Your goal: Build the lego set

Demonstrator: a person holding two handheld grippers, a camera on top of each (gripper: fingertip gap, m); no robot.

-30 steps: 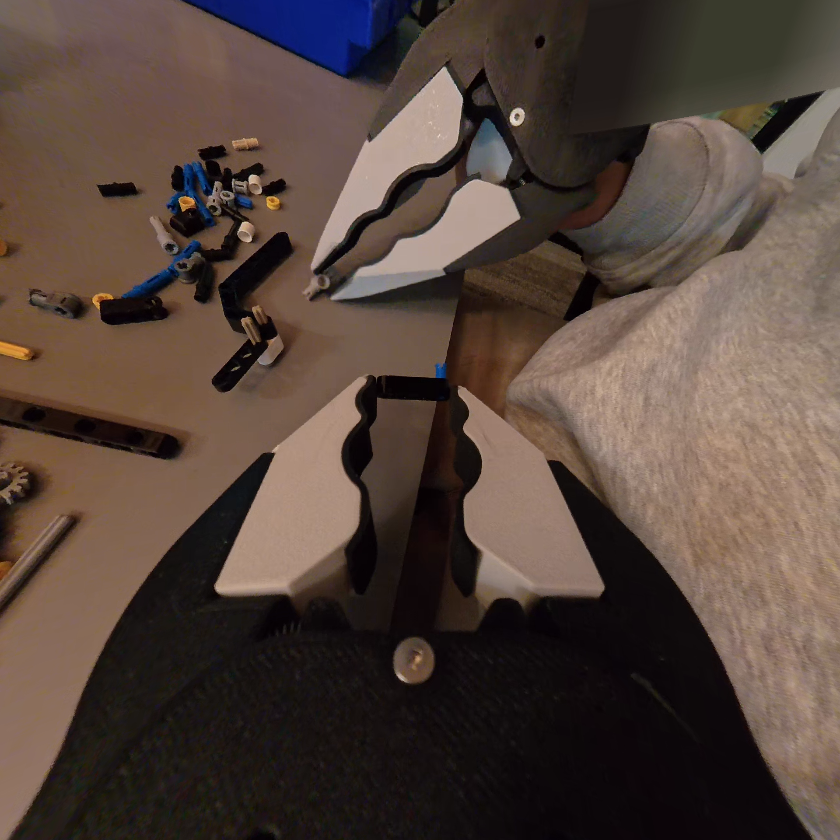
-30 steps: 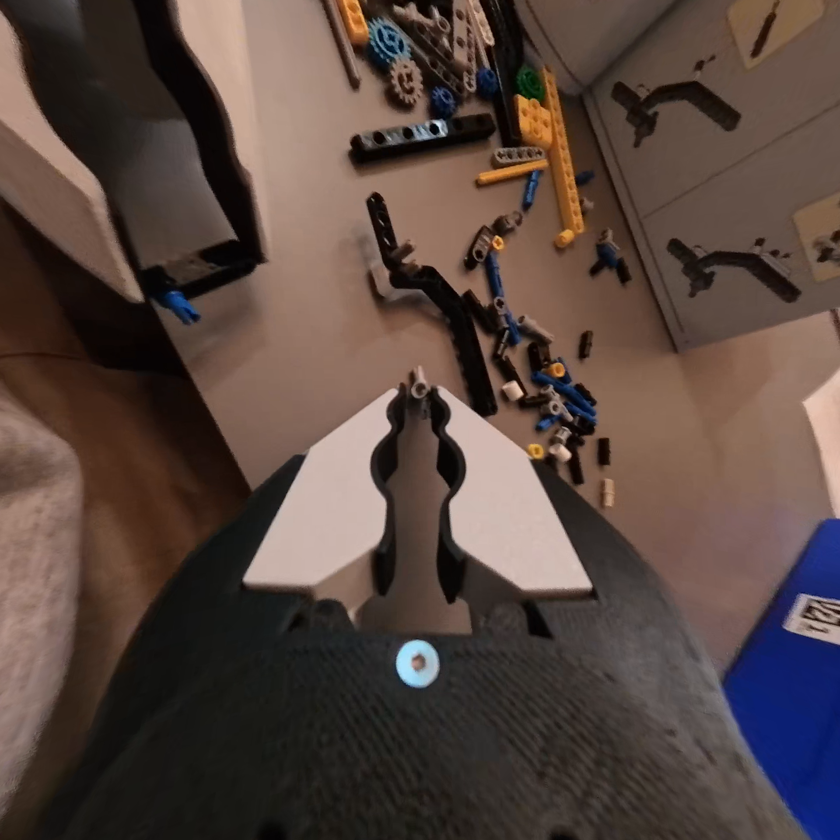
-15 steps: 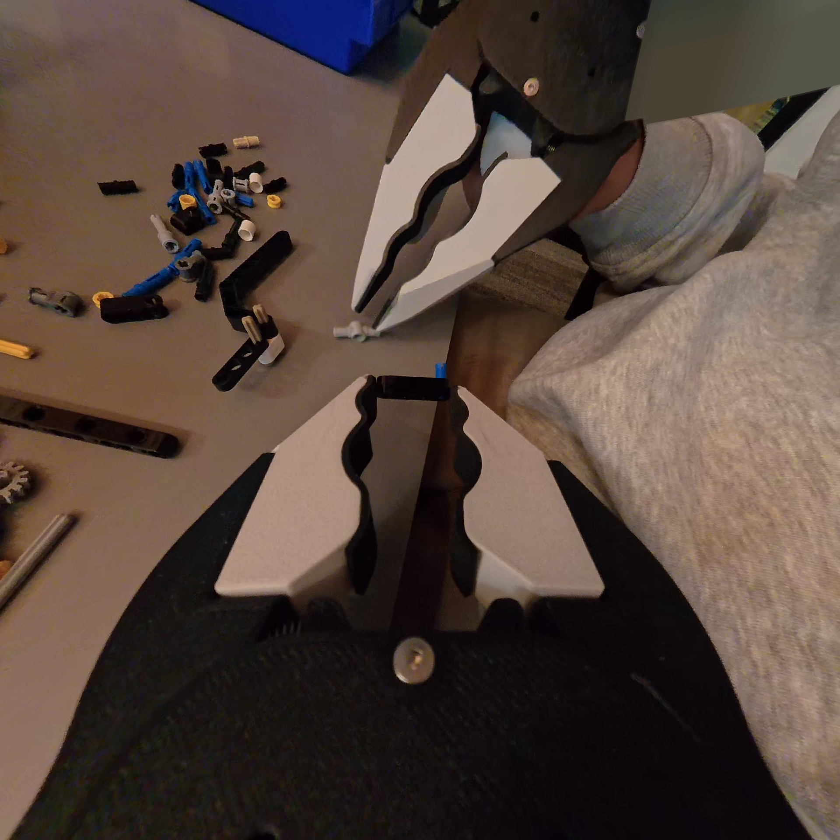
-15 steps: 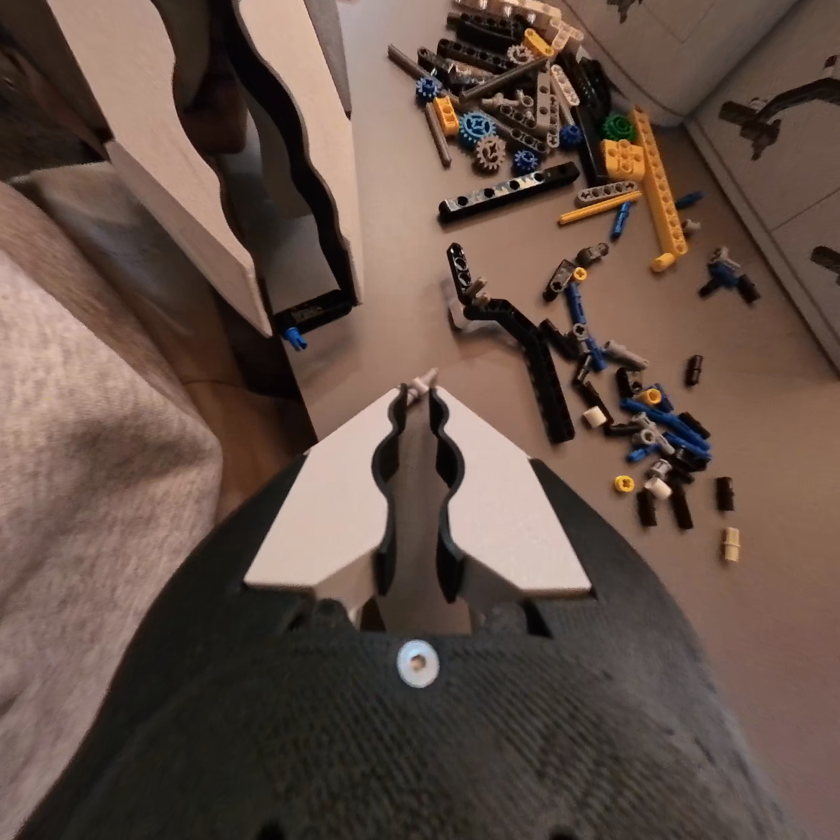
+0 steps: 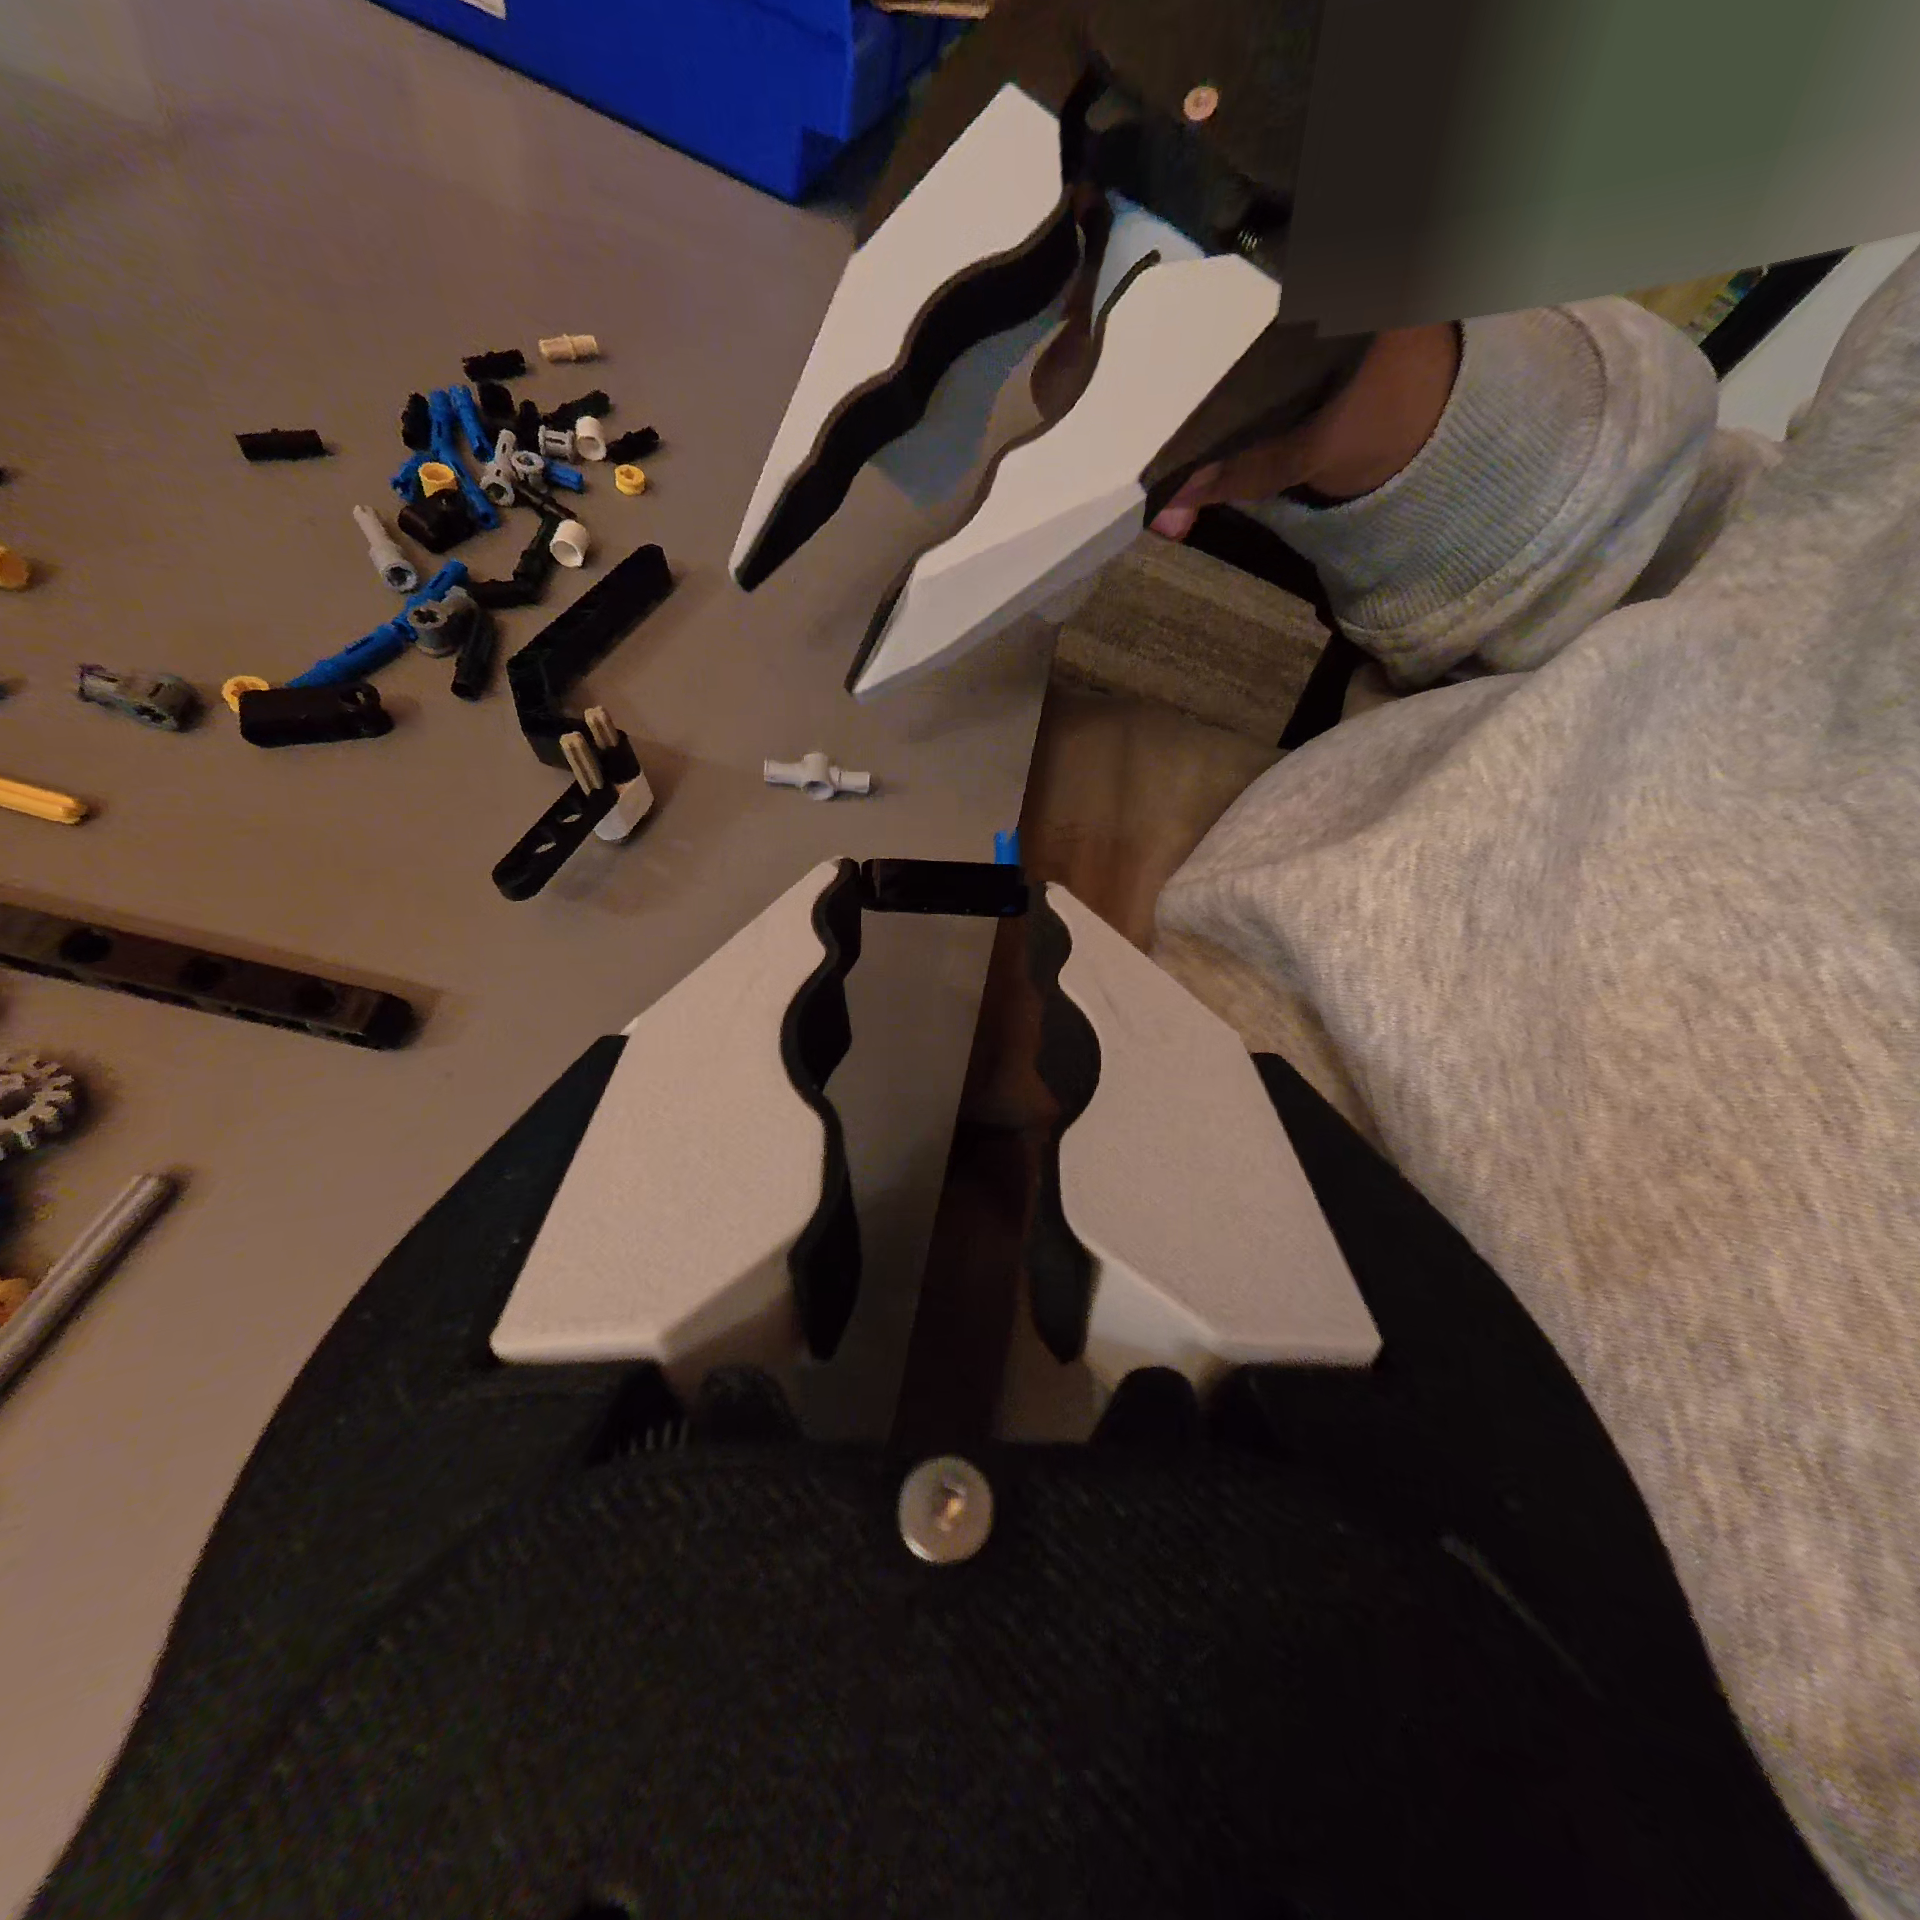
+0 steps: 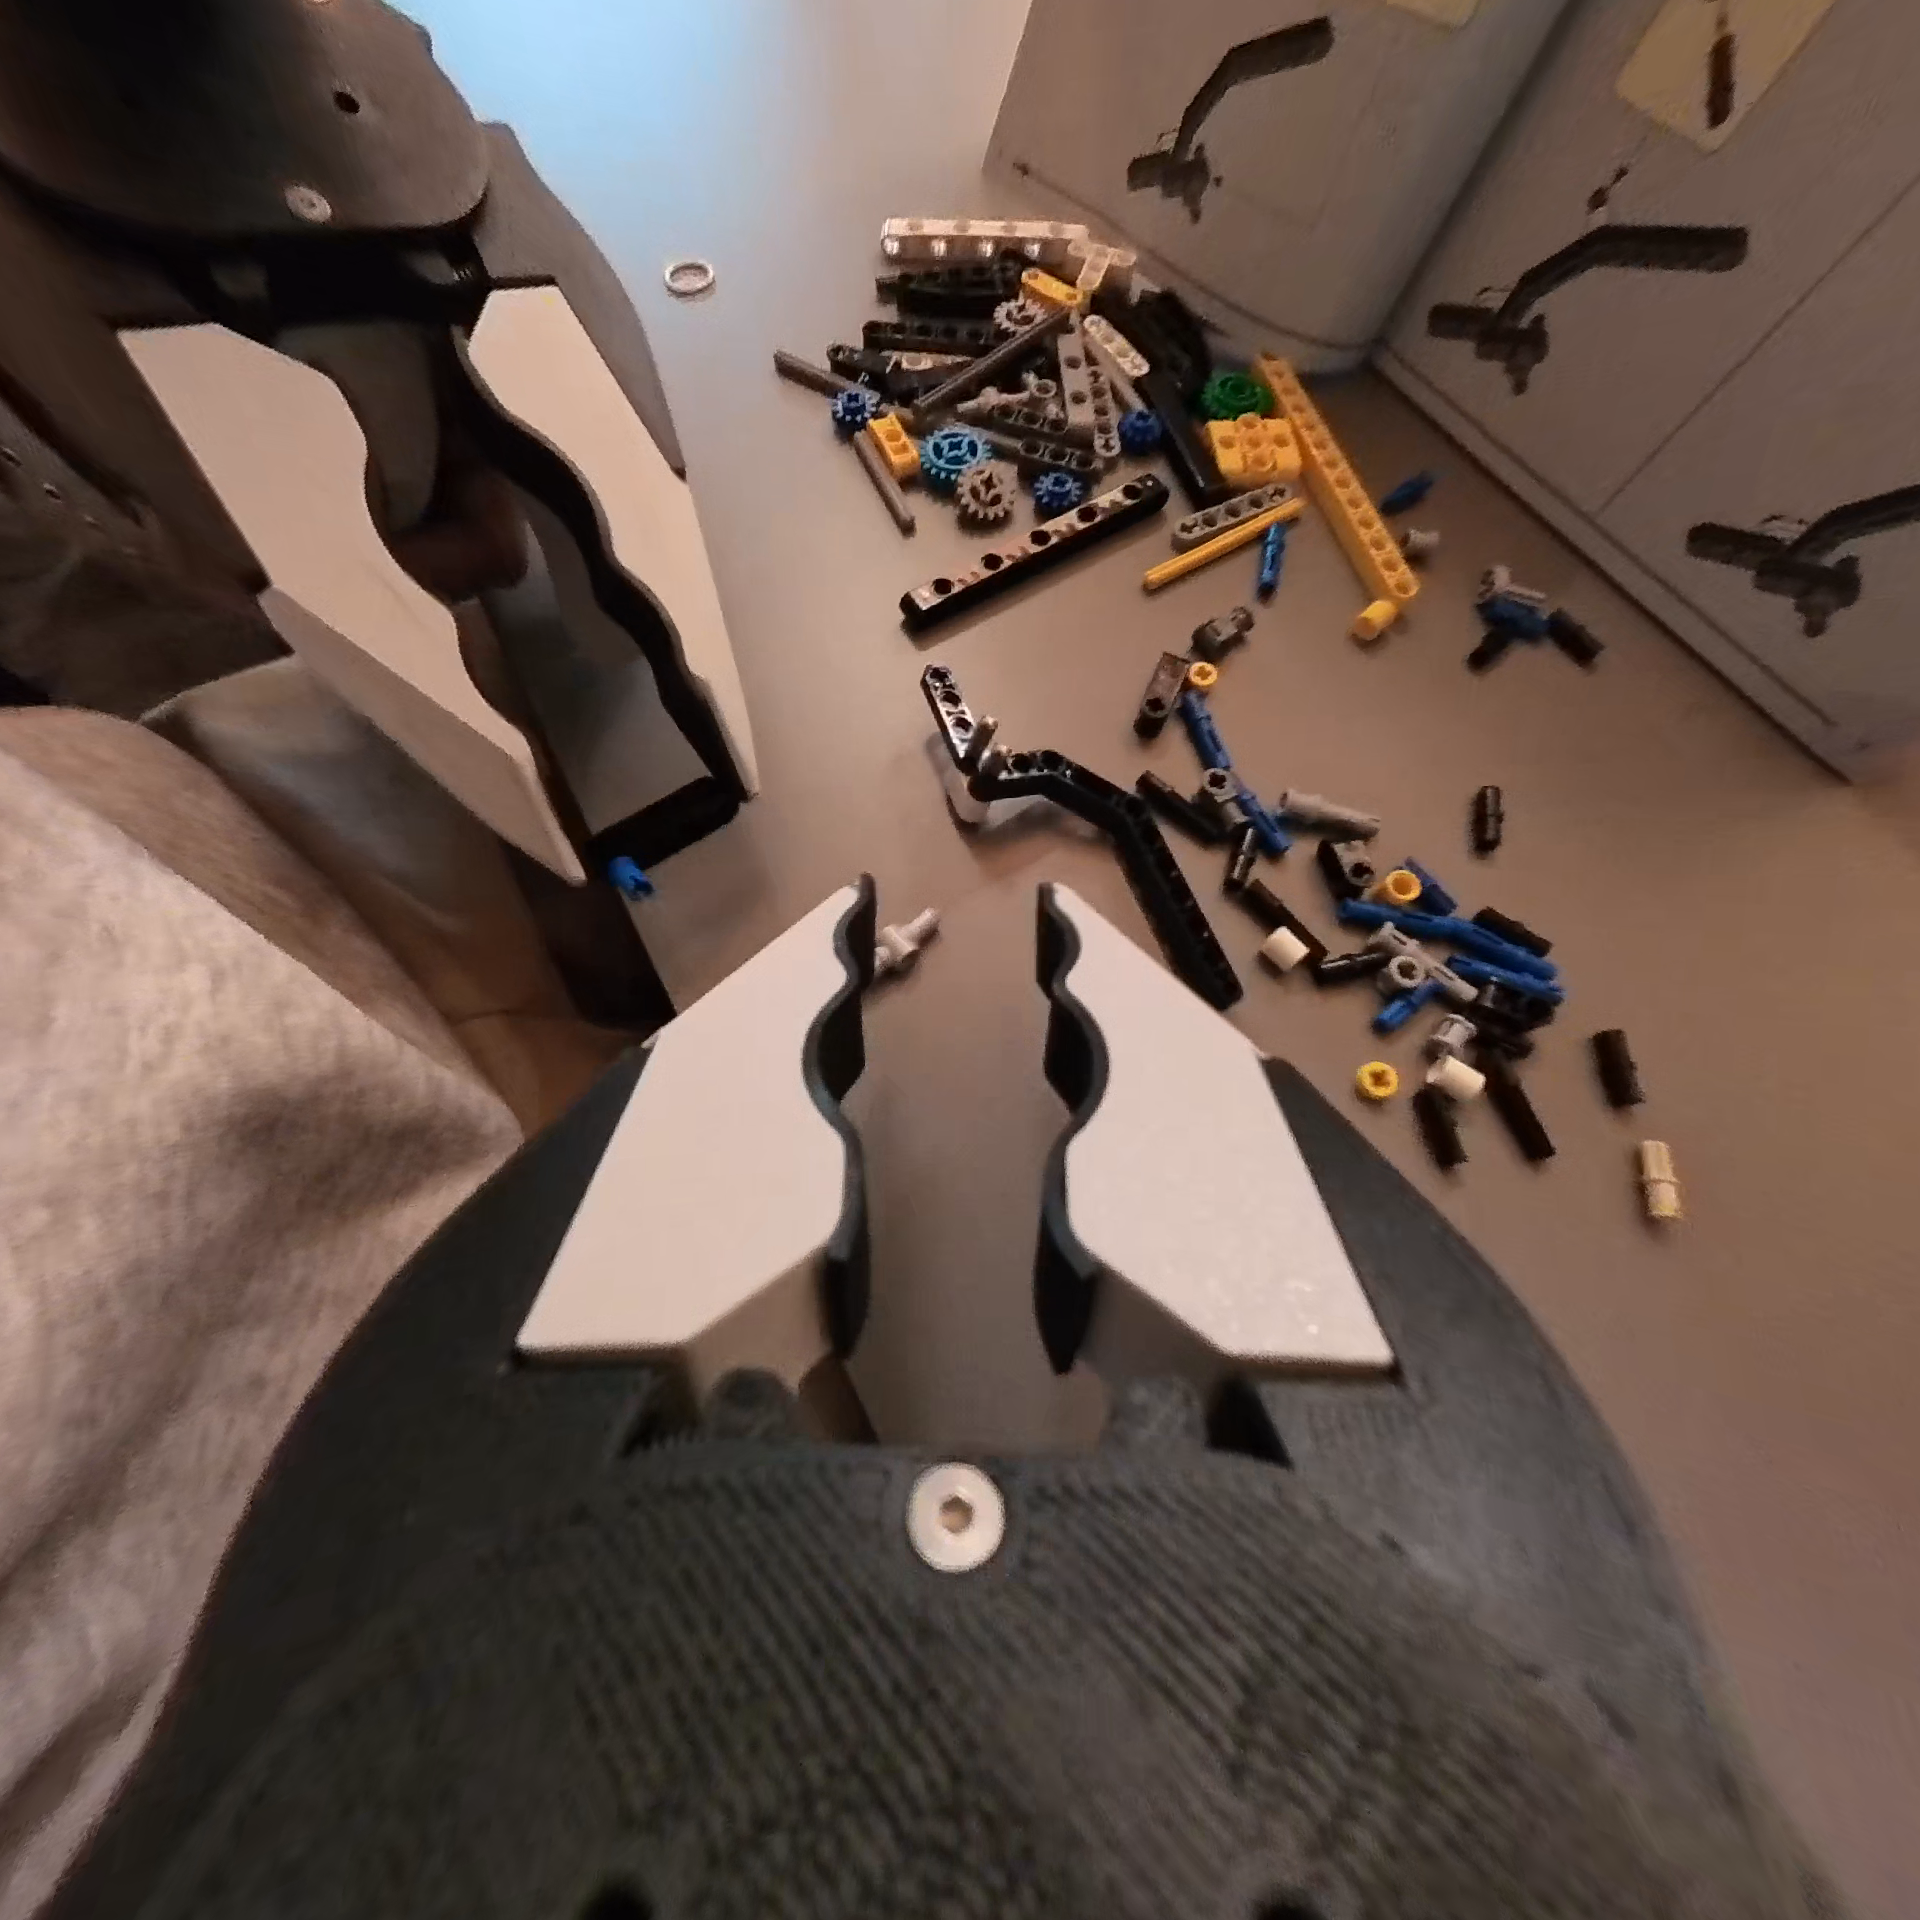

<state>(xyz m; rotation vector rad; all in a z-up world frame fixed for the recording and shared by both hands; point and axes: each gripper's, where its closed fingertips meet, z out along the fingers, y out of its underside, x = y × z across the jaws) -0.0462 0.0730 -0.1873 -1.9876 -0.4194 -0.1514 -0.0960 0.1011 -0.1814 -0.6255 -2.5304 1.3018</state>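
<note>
Lego pieces are lying scattered over the grey table (image 5: 260, 260), and two of them are concerning you here. You are holding a short black beam (image 5: 940, 886) crosswise between the tips of your left gripper (image 5: 943, 891): its long axis is running straight across the gap from one fingertip to the other, and a blue pin (image 5: 1004, 847) is sticking out of its right end, pointing away from the camera. The left fingers are clamping that beam, right at the table's near edge. In the right wrist view the same beam (image 6: 670, 816) is showing as a dark bar bridging the far gripper's tips, with the blue pin (image 6: 630, 879) jutting from its lower end.

Your right gripper (image 6: 948, 902) is hovering above the table with its fingers parted and nothing between them. A small light-grey connector (image 5: 818, 775) is lying flat on the table just beyond your left fingertips, its long axis running roughly left to right in the left wrist view; in the right wrist view it (image 6: 906, 937) is sitting just beside the left fingertip, apart from both pads.

A bent black liftarm (image 6: 1091, 831) with a white part attached is lying near the connector, and a long black beam with holes (image 5: 208, 977) is resting farther left. A blue bin (image 5: 707, 73) is standing at the far edge.
</note>
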